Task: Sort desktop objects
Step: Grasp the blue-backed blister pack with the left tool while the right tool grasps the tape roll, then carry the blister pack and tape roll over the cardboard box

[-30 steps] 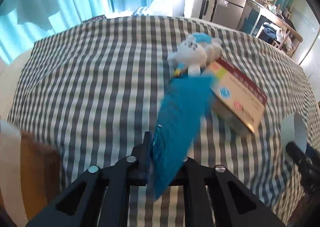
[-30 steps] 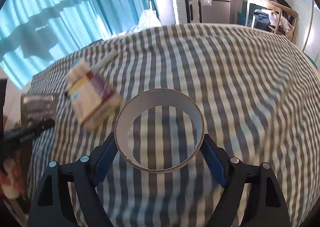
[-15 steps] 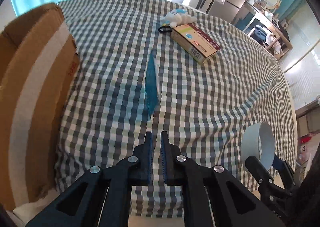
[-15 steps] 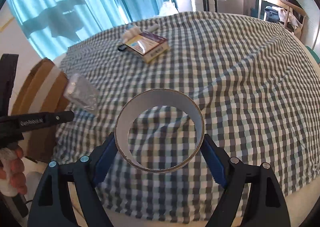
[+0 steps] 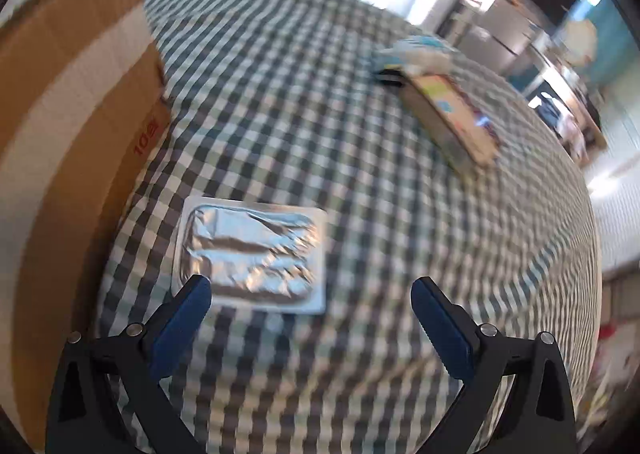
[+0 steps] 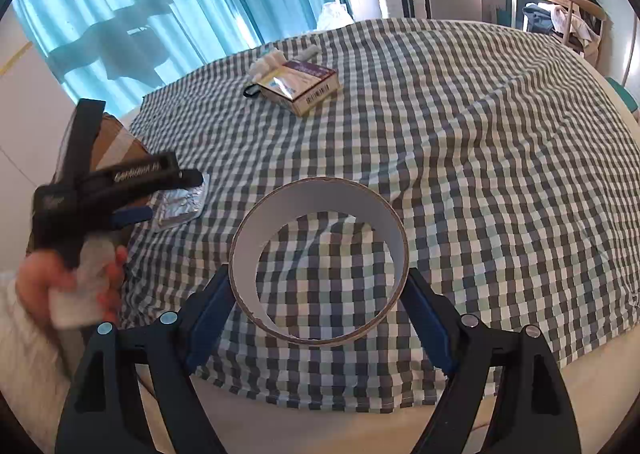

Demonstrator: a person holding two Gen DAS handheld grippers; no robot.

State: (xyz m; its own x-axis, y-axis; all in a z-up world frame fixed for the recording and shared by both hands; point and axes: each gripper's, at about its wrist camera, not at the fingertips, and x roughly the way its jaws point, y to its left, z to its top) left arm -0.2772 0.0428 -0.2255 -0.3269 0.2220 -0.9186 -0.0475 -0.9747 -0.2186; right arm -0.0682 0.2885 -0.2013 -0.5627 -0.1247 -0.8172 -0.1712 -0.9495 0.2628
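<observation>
A silver foil blister pack (image 5: 252, 250) lies flat on the checked tablecloth (image 5: 360, 182), near the table's left edge. My left gripper (image 5: 311, 286) hangs over it with its jaws opening wide; the pads touch nothing, and the pack lies by the left fingertip (image 5: 198, 290). The right wrist view shows this same gripper (image 6: 172, 194) above the pack (image 6: 182, 206), held by a hand (image 6: 68, 286). My right gripper (image 6: 318, 282) is shut on a wide tape roll (image 6: 320, 194), held above the table's near edge.
A cardboard box (image 5: 60, 114) stands against the table's left side. Far across the cloth lie a small printed carton (image 6: 298, 88) and a white and blue plush toy (image 6: 268, 62) beside it. Curtains and furniture stand behind.
The left gripper held the pack by its edge, then let it go; its jaws went from shut to wide and the pack now lies flat. The right gripper drew back towards the table edge with the roll.
</observation>
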